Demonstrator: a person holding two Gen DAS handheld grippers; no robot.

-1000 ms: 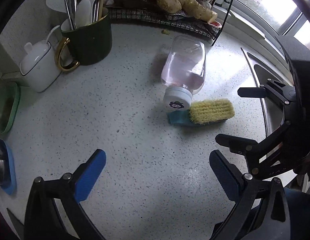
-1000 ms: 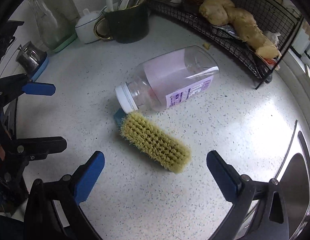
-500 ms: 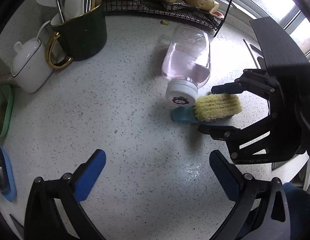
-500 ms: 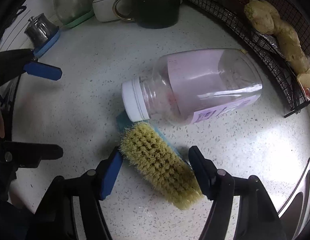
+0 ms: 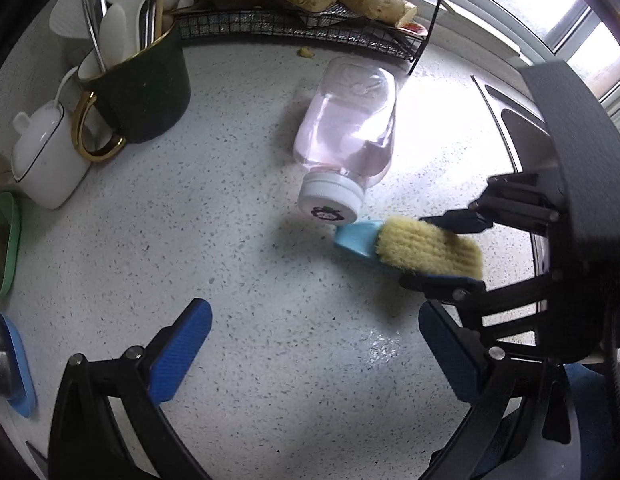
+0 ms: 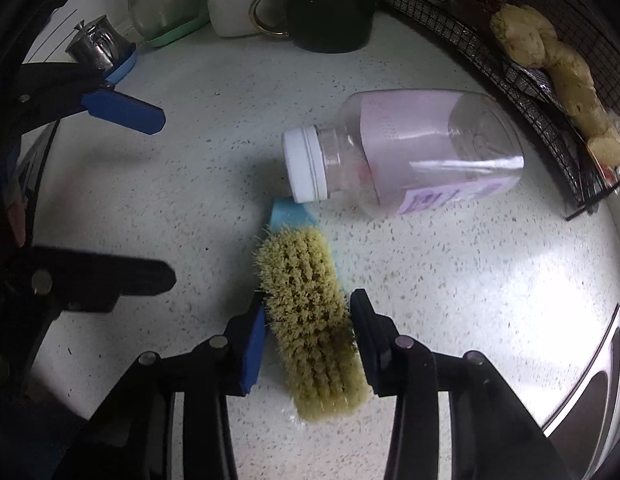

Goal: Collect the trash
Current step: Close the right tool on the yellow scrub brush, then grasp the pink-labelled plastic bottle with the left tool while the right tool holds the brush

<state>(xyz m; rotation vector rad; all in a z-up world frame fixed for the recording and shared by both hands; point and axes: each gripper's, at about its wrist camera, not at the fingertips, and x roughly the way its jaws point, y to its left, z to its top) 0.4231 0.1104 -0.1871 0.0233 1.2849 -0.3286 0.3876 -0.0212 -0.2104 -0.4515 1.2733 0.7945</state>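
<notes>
**Now the right tool grips the brush beside the bottle**

Now the speckled white bench (image 6: 490, 280) carries everything. At the far edge, at about 1 o'clock in the right wrist view, a black wire rack (image 6: 522, 80) holds pieces of ginger (image 6: 558, 56). A clear plastic bottle (image 6: 422, 152) with a white cap lies on its side in the middle of the bench, with the cap toward 9 o'clock. A dark green mug (image 6: 330, 12) with a gold handle stands at 12 o'clock, full of utensils, and a white lidded pot (image 6: 233, 8) is just beside it. The scrub brush (image 6: 310, 320) lies with yellow bristles up, and its blue end touches the bottle cap. The right tool (image 6: 307, 340) has just been closing and its pads now press on both sides of the brush. The left tool (image 5: 314, 352) is wide open over bare bench and holds nothing.
</notes>
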